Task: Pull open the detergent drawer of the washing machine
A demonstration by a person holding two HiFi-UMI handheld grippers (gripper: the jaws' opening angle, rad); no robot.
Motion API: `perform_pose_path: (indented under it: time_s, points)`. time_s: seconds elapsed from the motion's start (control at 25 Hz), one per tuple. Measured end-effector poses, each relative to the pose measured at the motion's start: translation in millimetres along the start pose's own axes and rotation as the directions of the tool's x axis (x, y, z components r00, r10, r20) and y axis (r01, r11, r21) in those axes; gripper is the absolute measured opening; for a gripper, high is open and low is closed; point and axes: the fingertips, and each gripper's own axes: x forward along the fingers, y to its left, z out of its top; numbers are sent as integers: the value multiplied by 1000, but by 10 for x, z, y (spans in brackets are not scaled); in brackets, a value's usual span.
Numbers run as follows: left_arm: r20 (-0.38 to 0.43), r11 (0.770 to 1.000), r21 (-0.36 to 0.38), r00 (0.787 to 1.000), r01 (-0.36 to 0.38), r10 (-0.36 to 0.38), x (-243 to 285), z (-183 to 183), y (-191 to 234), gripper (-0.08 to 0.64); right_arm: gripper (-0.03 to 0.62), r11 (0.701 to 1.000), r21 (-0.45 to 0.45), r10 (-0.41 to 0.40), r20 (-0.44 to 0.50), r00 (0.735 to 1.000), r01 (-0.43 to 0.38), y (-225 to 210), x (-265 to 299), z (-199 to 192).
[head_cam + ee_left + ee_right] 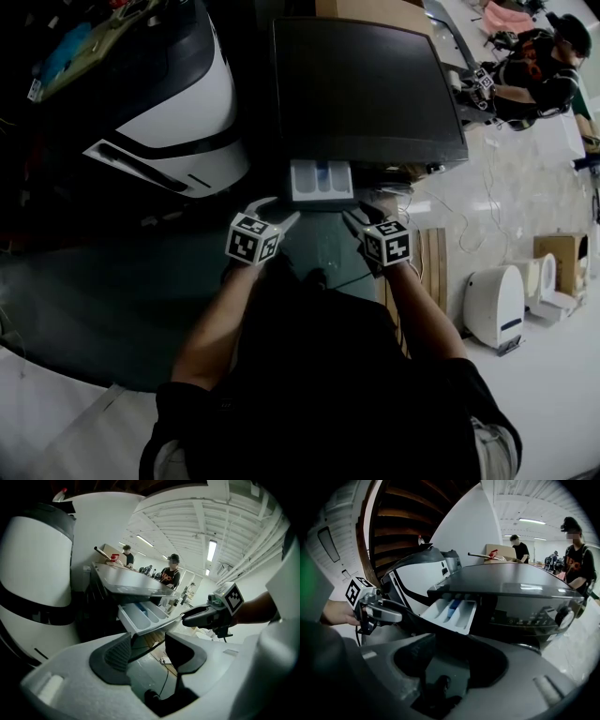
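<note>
The drawer juts out from the washer's near-left corner, so the pull looks done; the left gripper and right gripper hang just near of it, both released and empty, needing only to back away.

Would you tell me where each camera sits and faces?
Head view: on the head, steeply down at washing machine and open detergent drawer; forearms, left gripper, right gripper.
Left gripper view: on left gripper, facing the drawer; own open jaws.
Right gripper view: on right gripper, facing the drawer; own open jaws.
All share the drawer.
</note>
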Motion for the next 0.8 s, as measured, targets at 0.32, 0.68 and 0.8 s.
perform_pose_path:
  time_s: [0.32,0.68,0.8]
  points:
    - [3,999,-36,1000,-31,31,-73,-104,-135,213,206,998,-39,45,-31,998,-47,96,-148,-150]
    - [6,997,-54,998,-61,61,-136,-232,-262,215,206,996,-49,77,-35,996,-79,178,-266,-313]
    - [22,996,-68,998,-65,67,-152,-246,-303,233,206,996,-42,78,-25,997,-79,190,-294,-331]
